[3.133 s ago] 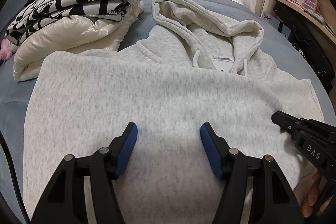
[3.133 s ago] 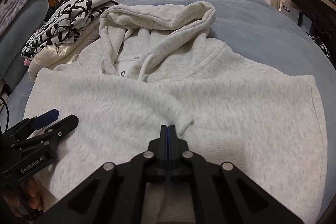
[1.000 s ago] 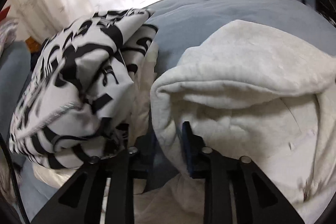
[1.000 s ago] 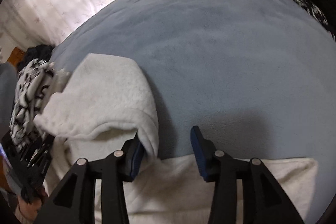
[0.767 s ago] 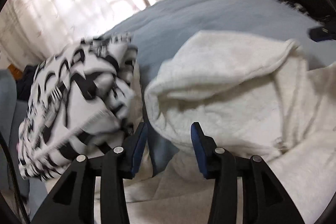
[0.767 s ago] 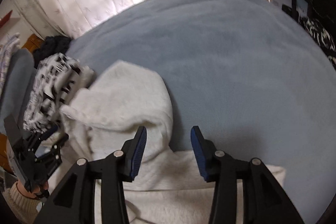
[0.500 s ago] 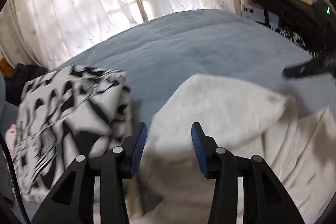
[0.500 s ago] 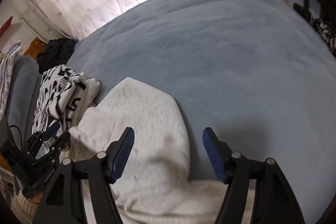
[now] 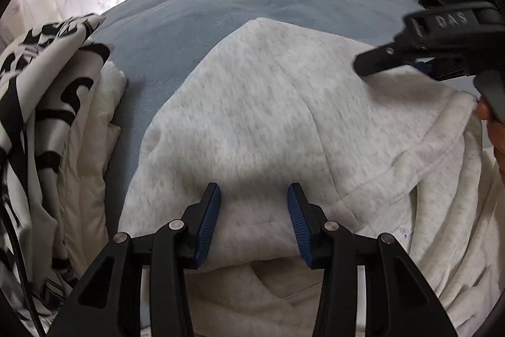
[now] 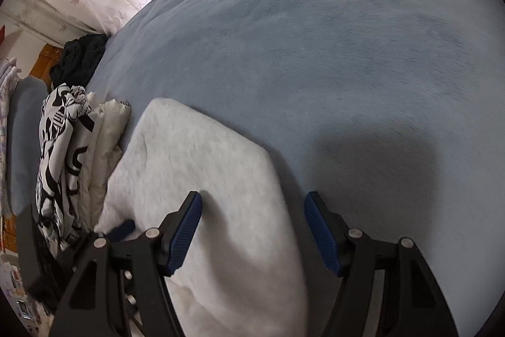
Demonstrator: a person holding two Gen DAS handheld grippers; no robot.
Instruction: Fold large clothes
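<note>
A light grey hoodie lies on the blue bed; its hood [image 9: 271, 103] is spread flat with the point toward the far side, and shows in the right wrist view [image 10: 202, 166] too. My left gripper [image 9: 252, 221] is open and empty, its blue pads just above the hood's near left part. My right gripper [image 10: 252, 226] is open and empty over the hood's right edge, one pad above the fabric, the other above the blanket. The right gripper also shows in the left wrist view [image 9: 419, 52] at the upper right.
A stack of folded clothes, black-and-white print [image 9: 38, 103] over a cream jacket [image 9: 94, 128], lies close on the left; it shows in the right wrist view [image 10: 63, 153]. The blue blanket [image 10: 331, 46] stretches far and right. Curtains and a shelf stand behind.
Both grippers moved from the hoodie's body up to the hood. The hood, which stood open and bunched, now lies flattened. The right gripper, shut three seconds ago, is open.
</note>
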